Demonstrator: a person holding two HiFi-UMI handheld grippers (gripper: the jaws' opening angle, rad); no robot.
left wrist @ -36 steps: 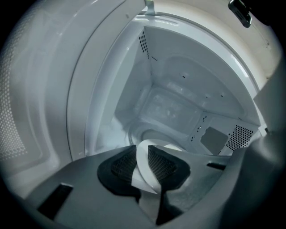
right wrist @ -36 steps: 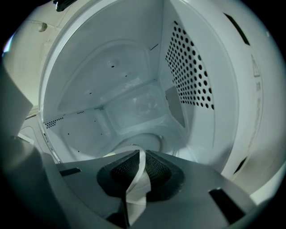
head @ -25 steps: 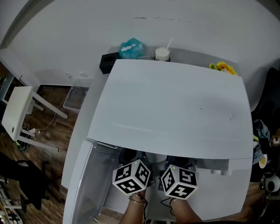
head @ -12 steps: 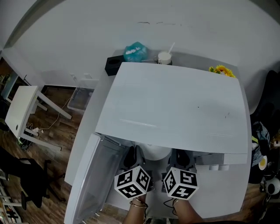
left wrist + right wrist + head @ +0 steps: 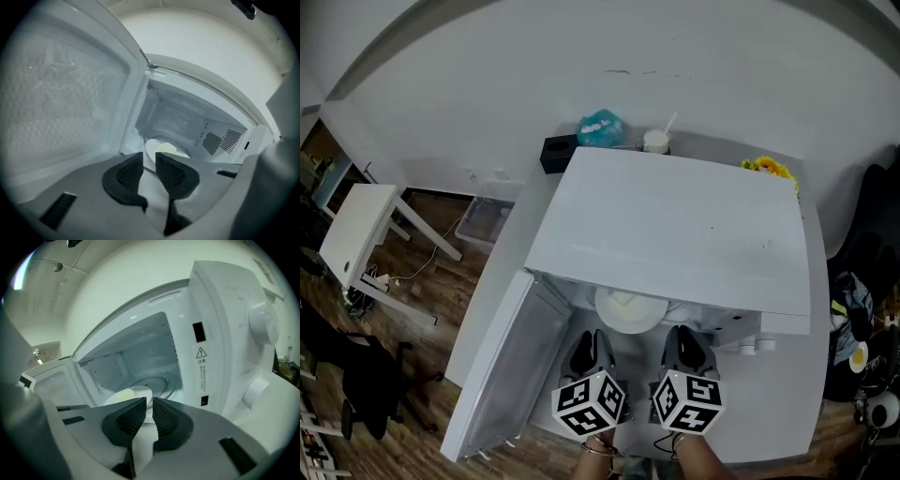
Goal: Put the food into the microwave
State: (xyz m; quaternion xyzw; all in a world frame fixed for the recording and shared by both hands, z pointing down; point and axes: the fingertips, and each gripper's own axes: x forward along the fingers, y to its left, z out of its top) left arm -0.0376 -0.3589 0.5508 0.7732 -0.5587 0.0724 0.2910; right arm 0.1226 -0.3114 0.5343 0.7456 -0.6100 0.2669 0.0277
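White plate [image 5: 628,310] at microwave [image 5: 675,225] mouth, left gripper [image 5: 148,161], right gripper [image 5: 149,405] fingers clamping rim.

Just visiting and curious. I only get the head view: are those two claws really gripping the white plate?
Observer: Yes. The left gripper view shows the left gripper pinching the plate by its rim.
Operator: And the other claw?
Observer: Its own view shows the right gripper clamped on the rim too.
Operator: What's inside the oven?
Observer: The right gripper view shows a round turntable on the microwave floor, just beyond the plate.
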